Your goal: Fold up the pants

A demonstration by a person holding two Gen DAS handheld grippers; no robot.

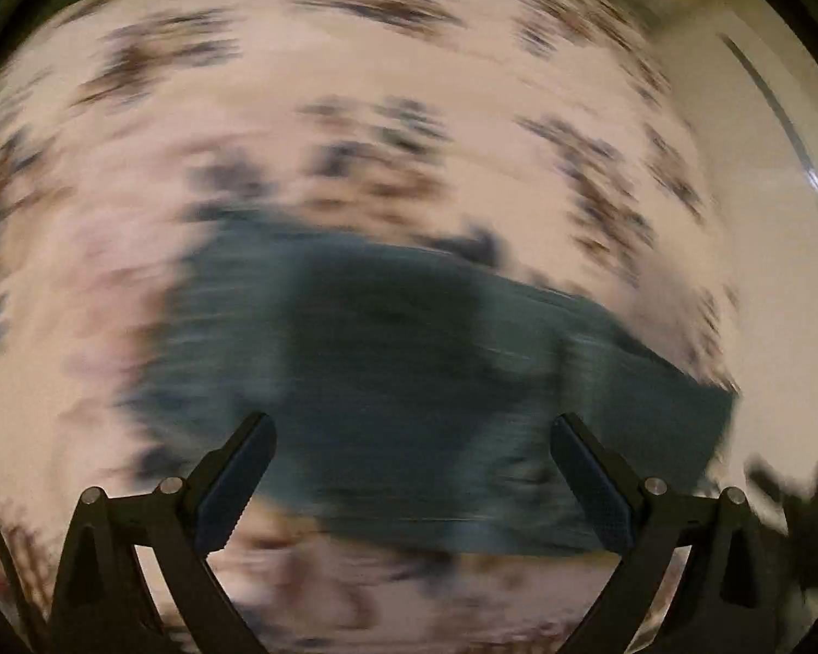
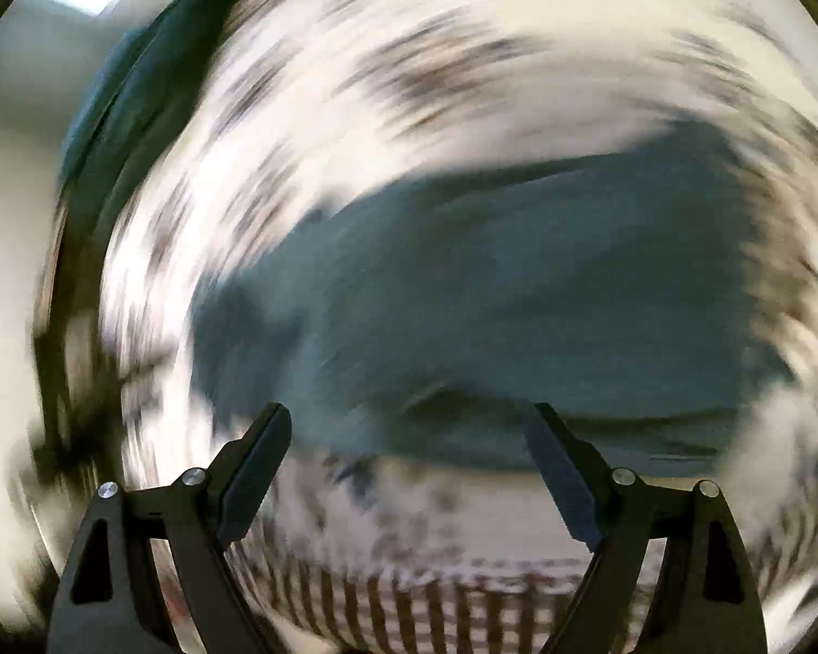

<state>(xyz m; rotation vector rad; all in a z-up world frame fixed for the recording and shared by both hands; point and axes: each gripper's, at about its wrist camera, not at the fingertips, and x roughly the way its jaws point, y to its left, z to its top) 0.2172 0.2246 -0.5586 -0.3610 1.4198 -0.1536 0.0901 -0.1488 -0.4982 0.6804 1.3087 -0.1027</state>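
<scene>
Both views are smearing with motion: the teal pants (image 1: 409, 359) are lying bunched on a patterned cloth (image 1: 354, 109), ahead of and below both tongs. The left tongs (image 1: 411, 430) and right tongs (image 2: 409, 425) are standing wide apart, gripping nothing, and both are pointing steeply down at the fabric. To fold well, each should probably be settling over a clear edge or corner before pinching, lifting evenly so layers are not dragging.
</scene>
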